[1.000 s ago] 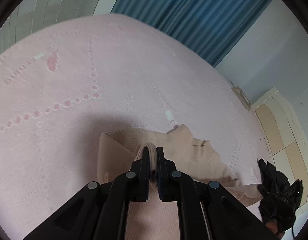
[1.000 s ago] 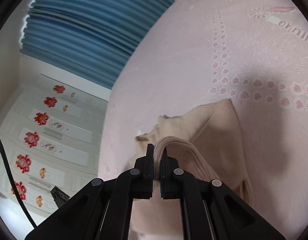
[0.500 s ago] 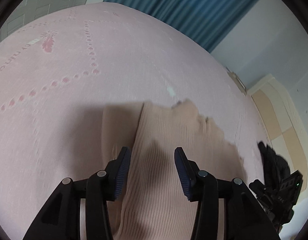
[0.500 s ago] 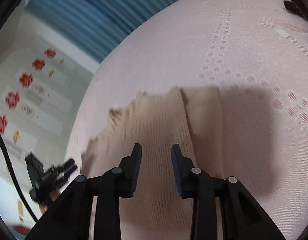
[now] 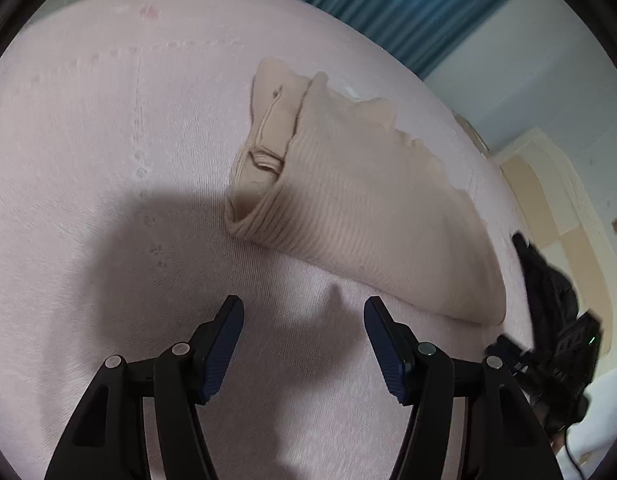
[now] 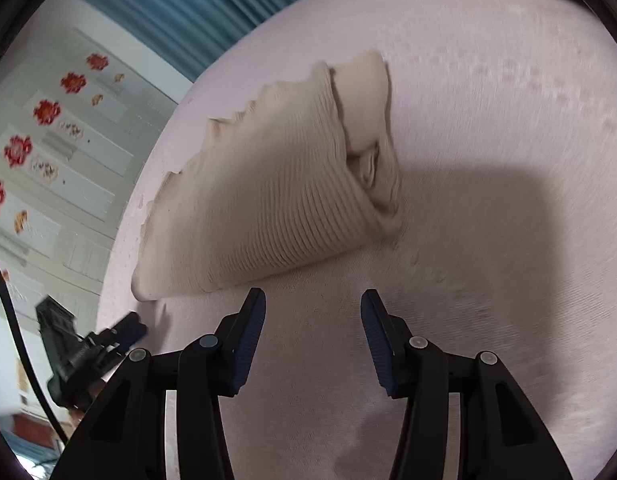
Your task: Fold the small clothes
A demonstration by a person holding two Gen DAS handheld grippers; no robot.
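Observation:
A beige ribbed knit garment [image 5: 348, 184] lies folded over on the pink bedspread [image 5: 108, 140]; it also shows in the right wrist view [image 6: 268, 200]. Its top layer is doubled back, with a scalloped hem along the far edge. My left gripper [image 5: 303, 312] is open and empty, hovering over the bedspread just short of the garment's near fold. My right gripper [image 6: 312, 304] is open and empty too, close to the near fold on the other end. Neither gripper touches the garment.
The other gripper appears as a black device at the right edge of the left view [image 5: 556, 344] and at the lower left of the right view [image 6: 84, 352]. Blue curtains [image 5: 388, 4] hang beyond the bed. A wardrobe with red flowers [image 6: 44, 128] stands behind.
Both grippers were shut on the garment's edge one second ago. They opened, let it drop folded onto the bedspread, and have pulled back from it.

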